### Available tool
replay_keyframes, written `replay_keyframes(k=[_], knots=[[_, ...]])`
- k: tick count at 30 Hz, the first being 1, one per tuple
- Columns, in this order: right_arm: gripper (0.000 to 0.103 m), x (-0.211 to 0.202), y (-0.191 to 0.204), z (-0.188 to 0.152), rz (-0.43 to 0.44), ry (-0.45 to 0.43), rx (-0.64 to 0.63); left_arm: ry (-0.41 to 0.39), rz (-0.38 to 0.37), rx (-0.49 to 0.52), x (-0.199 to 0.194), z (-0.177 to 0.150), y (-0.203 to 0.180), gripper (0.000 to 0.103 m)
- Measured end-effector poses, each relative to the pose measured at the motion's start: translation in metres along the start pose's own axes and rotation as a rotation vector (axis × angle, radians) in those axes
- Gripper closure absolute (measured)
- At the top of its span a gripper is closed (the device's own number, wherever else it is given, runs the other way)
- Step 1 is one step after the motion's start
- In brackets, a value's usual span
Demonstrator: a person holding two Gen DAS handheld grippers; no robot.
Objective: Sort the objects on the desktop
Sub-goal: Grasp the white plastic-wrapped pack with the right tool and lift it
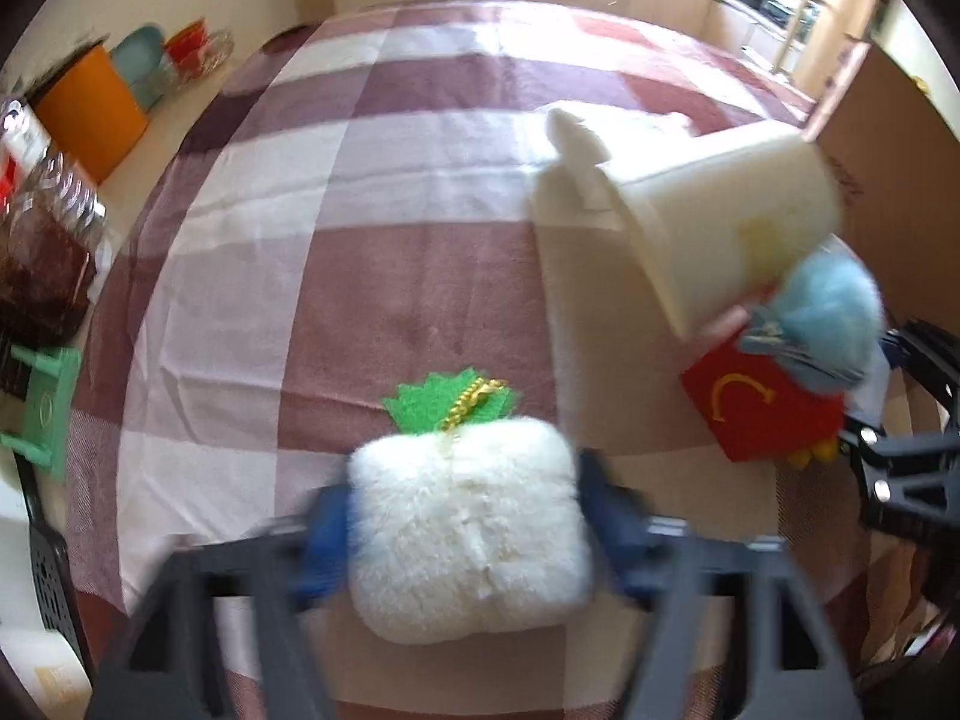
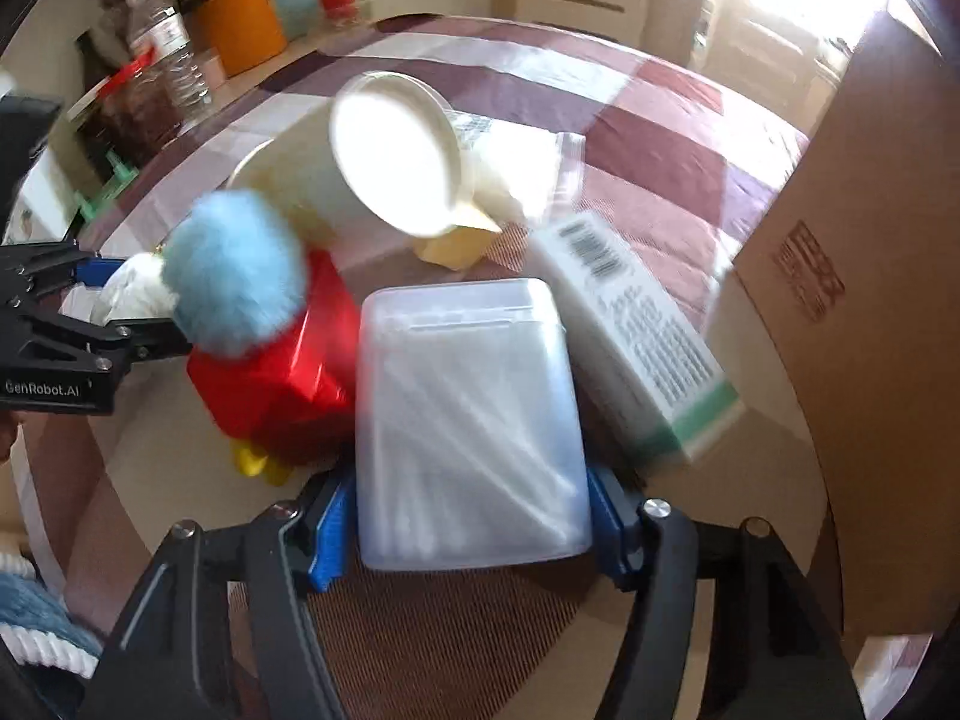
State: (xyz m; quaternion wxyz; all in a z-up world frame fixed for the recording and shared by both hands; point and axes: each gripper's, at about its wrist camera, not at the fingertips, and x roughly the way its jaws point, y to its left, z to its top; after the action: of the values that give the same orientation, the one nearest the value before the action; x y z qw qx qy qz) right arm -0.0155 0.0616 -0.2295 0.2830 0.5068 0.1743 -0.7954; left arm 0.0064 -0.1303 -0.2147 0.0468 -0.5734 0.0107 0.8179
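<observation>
A white fluffy plush (image 1: 468,516) with a green felt leaf (image 1: 432,402) and a gold chain lies on the checked tablecloth. My left gripper (image 1: 465,534) is shut on it, a blue pad against each side. My right gripper (image 2: 471,531) is shut on a translucent box of cotton swabs (image 2: 468,408), gripped at its near end. Left of that box sit a red box (image 2: 282,372) and a blue pompom (image 2: 234,276). A white cup (image 2: 360,162) lies on its side behind them. A white carton with a barcode (image 2: 636,336) lies to the right.
A large cardboard box (image 2: 870,300) stands at the right. At the far left are an orange pot (image 2: 240,18), a water bottle (image 2: 162,48) and a green stool (image 1: 42,408). A yellow piece (image 2: 456,246) and a plastic bag (image 2: 528,168) lie by the cup.
</observation>
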Motion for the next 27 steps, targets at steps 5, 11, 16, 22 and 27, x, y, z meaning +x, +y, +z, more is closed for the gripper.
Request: replay_keyframes(k=[5, 11, 16, 22, 27], knots=[[0.039, -0.02, -0.025, -0.038, -0.053, 0.042, 0.149, 0.001, -0.013, 0.0, -0.007, -0.021, 0.004, 0.052], [0.021, -0.029, -0.041, -0.063, -0.075, 0.048, 0.235, 0.006, 0.004, 0.008, -0.011, -0.035, 0.003, 0.038], [0.034, -0.024, -0.036, -0.066, -0.119, 0.038, 0.236, 0.026, 0.025, -0.01, -0.015, -0.044, 0.0, 0.037], [0.04, -0.034, -0.041, -0.073, -0.037, 0.058, 0.307, 0.042, 0.01, 0.006, -0.025, -0.04, -0.008, 0.051], [0.04, -0.074, -0.044, -0.076, -0.049, 0.024, 0.365, 0.011, -0.083, -0.041, -0.058, -0.01, -0.016, 0.051]])
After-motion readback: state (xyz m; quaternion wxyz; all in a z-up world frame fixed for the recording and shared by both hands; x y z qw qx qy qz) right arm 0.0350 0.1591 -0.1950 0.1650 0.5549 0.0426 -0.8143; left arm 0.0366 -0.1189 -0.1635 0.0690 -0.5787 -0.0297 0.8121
